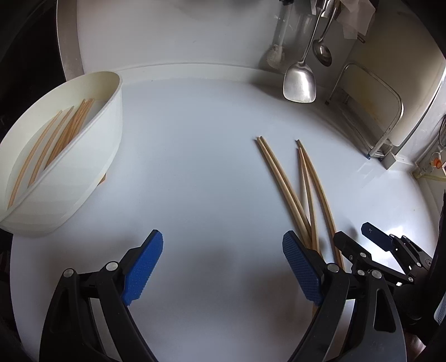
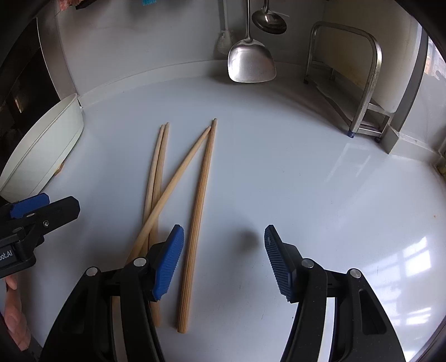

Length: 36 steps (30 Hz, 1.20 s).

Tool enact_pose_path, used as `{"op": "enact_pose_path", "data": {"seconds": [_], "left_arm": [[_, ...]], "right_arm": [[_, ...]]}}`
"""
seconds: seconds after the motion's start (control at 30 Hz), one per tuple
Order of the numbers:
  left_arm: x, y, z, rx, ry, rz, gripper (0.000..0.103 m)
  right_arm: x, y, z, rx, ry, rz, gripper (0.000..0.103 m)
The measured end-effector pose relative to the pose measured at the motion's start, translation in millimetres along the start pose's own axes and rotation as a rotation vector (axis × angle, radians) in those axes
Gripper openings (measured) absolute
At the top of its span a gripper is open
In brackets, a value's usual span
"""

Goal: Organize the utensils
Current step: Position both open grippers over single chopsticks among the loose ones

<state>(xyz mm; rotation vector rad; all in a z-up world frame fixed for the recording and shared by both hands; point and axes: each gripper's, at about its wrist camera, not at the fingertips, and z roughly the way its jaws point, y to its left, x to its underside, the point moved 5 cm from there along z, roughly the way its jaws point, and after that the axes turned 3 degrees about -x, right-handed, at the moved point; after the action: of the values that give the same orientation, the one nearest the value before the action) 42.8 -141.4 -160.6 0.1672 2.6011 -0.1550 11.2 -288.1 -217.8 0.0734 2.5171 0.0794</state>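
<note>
surface: a pale white counter [image 2: 278, 172] fills both views.
loose chopsticks: four wooden chopsticks [image 2: 178, 178] lie flat on the counter, left of centre in the right wrist view; two run side by side, one crosses them at a slant, one lies alone beside them.
container: a white oval tub [image 1: 92, 156] sits at the left of the left wrist view, with more chopsticks [image 1: 64, 133] lying inside.
left gripper [image 1: 221, 259]: jaws spread wide, nothing between them, over bare counter, lower centre.
right gripper [image 2: 223, 256]: jaws parted, gripping nothing; the lone chopstick's near end lies under the gap, by the left pad.
back wall: a metal spatula [image 2: 251, 61] and ladle [image 2: 269, 21] hang at upper centre; a metal rack [image 2: 368, 83] stands at upper right.
</note>
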Motion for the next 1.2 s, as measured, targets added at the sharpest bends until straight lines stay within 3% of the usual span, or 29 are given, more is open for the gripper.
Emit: {"op": "enact_pose_path", "data": {"seconds": [0.27,0.5,1.0,1.2], "left_arm": [[-5.1,-13.0,14.7,-0.002,0.013,-0.002,0.086],[-8.8,-22.6,24.9,0.009,0.031,0.003,0.086],[-0.1,-45.2,33.1,0.037,0.048,0.017,0.086],[1.6,-48.2,34.5,-0.022,0.024,0.024,0.086]], "right_arm": [[-0.1,0.2,8.0,0.032,-0.022,-0.055,0.057],[-2.9,-3.3,10.3,0.021,-0.030,-0.075,0.035],[-0.5,-27.8,5.9,0.043,-0.035,-0.029,0.035],[0.8,-27.2,4.6,0.046,-0.036,-0.026,0.035]]}}
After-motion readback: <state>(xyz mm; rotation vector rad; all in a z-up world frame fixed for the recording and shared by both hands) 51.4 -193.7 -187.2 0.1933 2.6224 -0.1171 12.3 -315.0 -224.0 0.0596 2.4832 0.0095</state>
